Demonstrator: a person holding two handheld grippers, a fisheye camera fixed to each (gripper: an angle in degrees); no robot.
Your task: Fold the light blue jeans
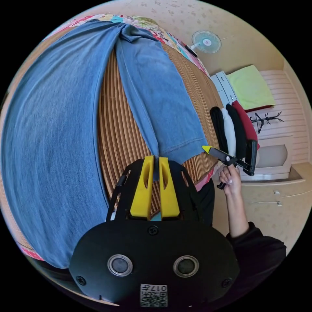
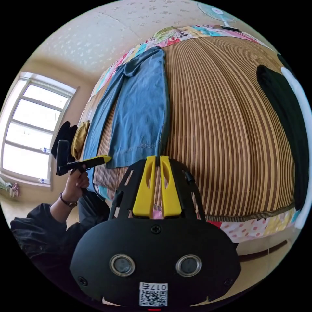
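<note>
Both grippers clamp the hem of the light blue jeans [image 1: 65, 130] on the striped mat [image 2: 227, 130]: left gripper [image 1: 155, 158], right gripper [image 2: 155, 157]; no brand legible.

A bedroom in daylight, cream walls all round.

A bright window [image 2: 31, 130] sits at the left of the right gripper view. A fan [image 1: 206, 41] hangs on the patterned wall [image 1: 247, 35], upper right of the left gripper view, above white drawers [image 1: 224, 87]. The bed [image 2: 227, 130] wears a striped bamboo mat over a floral sheet [image 2: 260, 227].
</note>
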